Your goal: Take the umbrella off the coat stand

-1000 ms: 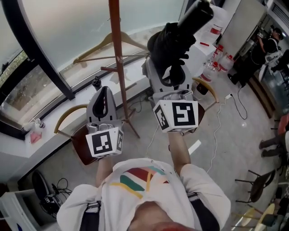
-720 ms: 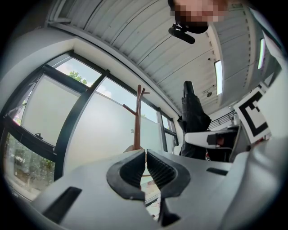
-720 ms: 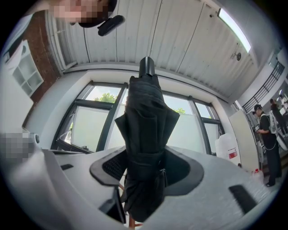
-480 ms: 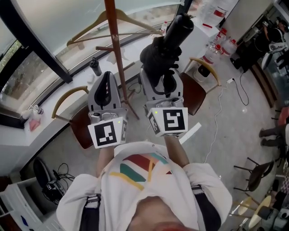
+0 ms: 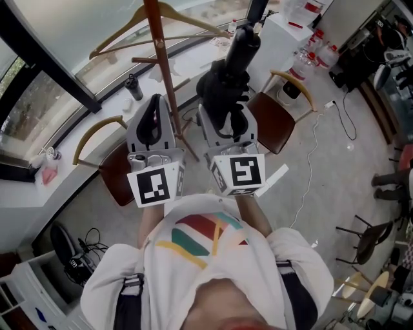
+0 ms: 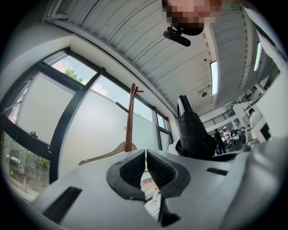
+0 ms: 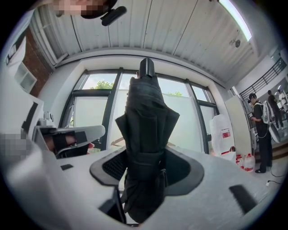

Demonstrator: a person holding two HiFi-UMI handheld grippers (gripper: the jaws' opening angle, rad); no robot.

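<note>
A black folded umbrella [image 5: 230,71] [image 7: 146,134] stands upright between the jaws of my right gripper [image 5: 227,122] [image 7: 145,168], which is shut on its strapped lower part. The umbrella is off the brown wooden coat stand [image 5: 161,71] [image 6: 130,117] and to the right of its pole. A wooden hanger [image 5: 162,19] still hangs on the stand. My left gripper [image 5: 152,129] [image 6: 146,167] is shut with nothing between its pads, just left of the stand's pole in the head view. The black umbrella [image 6: 192,134] also shows at the right of the left gripper view.
Two wooden chairs [image 5: 97,161] [image 5: 274,109] stand near the stand's legs by a white window ledge [image 5: 77,129]. Water bottles [image 5: 303,61] and a white cabinet [image 5: 277,38] are to the right. Cables [image 5: 316,161] lie on the floor. A person [image 7: 258,130] stands far right.
My right gripper has come down and toward me with the umbrella, away from the stand's top. My left gripper drifted slightly nearer, still shut.
</note>
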